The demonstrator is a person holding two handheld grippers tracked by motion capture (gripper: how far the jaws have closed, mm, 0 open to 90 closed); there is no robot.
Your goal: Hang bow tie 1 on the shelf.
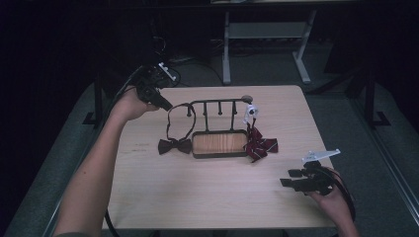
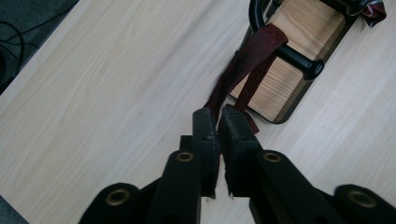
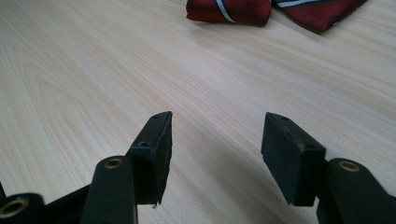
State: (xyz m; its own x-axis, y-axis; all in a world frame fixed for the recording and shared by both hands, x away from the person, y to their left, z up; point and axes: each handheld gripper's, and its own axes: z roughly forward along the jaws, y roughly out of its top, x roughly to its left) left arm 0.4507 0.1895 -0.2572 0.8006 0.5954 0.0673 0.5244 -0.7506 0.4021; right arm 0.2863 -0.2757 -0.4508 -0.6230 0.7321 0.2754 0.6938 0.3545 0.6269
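My left gripper [image 2: 218,122] has its fingers nearly together on the dark bow tie's strap [image 2: 243,70] hanging over the rack [image 1: 217,123]; my right gripper [image 3: 215,140] rests with its fingers apart over the tabletop [image 1: 197,197].

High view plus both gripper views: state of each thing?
Left gripper: jaws nearly shut, narrow gap, strap ends at the tips; grip unclear.
Right gripper: open, holding nothing, over bare table.
Brown bow tie: bow flat on table, strap looped over the rack's end peg.
Striped tie: lying against the tray's right end.
Rack: upright.
Tray: holds nothing.
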